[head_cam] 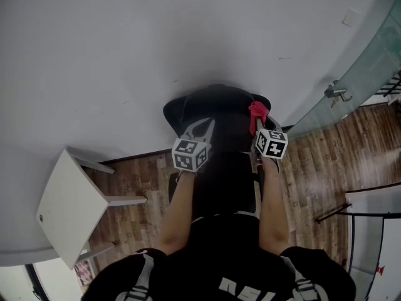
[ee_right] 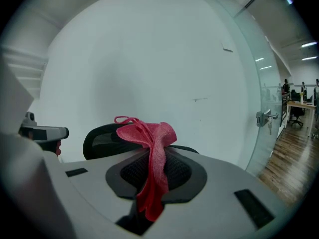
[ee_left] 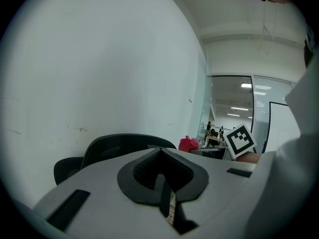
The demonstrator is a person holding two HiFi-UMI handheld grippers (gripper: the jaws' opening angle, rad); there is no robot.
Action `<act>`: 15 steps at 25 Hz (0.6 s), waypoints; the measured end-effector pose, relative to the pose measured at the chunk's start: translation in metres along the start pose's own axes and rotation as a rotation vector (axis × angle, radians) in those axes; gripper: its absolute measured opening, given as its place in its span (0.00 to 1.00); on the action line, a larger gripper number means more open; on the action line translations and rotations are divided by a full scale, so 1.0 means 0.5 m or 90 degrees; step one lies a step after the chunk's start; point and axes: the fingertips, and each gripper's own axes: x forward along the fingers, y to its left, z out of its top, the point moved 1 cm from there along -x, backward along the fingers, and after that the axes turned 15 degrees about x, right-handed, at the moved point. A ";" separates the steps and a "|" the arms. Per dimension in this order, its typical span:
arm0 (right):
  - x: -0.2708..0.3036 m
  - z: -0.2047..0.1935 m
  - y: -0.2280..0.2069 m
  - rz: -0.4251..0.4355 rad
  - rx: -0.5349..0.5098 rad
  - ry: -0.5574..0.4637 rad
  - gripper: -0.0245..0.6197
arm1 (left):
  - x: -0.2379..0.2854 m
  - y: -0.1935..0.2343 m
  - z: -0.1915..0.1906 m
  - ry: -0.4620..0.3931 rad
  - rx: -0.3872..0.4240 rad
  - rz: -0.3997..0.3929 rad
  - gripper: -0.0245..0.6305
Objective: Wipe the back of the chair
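Black mesh chair back (head_cam: 216, 105) stands against the white wall, just beyond both tools. Your right tool (ee_right: 149, 156) pinches a red cloth (ee_right: 152, 133). Your left tool (ee_left: 162, 158) is pressed together, empty. Only the head view shows the small white worktop (head_cam: 69, 205) at left.

A plain white wall (head_cam: 156, 36) fills the head view from 9 to 1 o'clock. At 8 o'clock a small white table (head_cam: 66, 209) stands on the wood-plank floor (head_cam: 316, 168). At 2 o'clock a curved glass partition (head_cam: 373, 55) meets the wall, with a metal handle (head_cam: 336, 93) at its edge.
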 end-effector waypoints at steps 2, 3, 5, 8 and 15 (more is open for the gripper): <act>-0.014 -0.009 0.009 0.003 -0.001 0.001 0.17 | -0.014 -0.004 -0.004 0.000 -0.002 0.000 0.07; -0.021 -0.015 0.013 0.004 -0.002 0.001 0.17 | -0.022 -0.007 -0.005 0.000 -0.001 -0.001 0.07; -0.033 -0.028 0.022 0.008 -0.002 0.004 0.17 | -0.037 -0.013 -0.009 0.001 0.001 -0.003 0.07; -0.050 -0.049 0.035 0.015 -0.003 0.013 0.17 | -0.060 -0.024 -0.018 0.008 0.005 -0.003 0.07; -0.072 -0.074 0.076 0.033 -0.010 0.020 0.17 | -0.105 -0.023 -0.026 0.013 0.008 0.006 0.07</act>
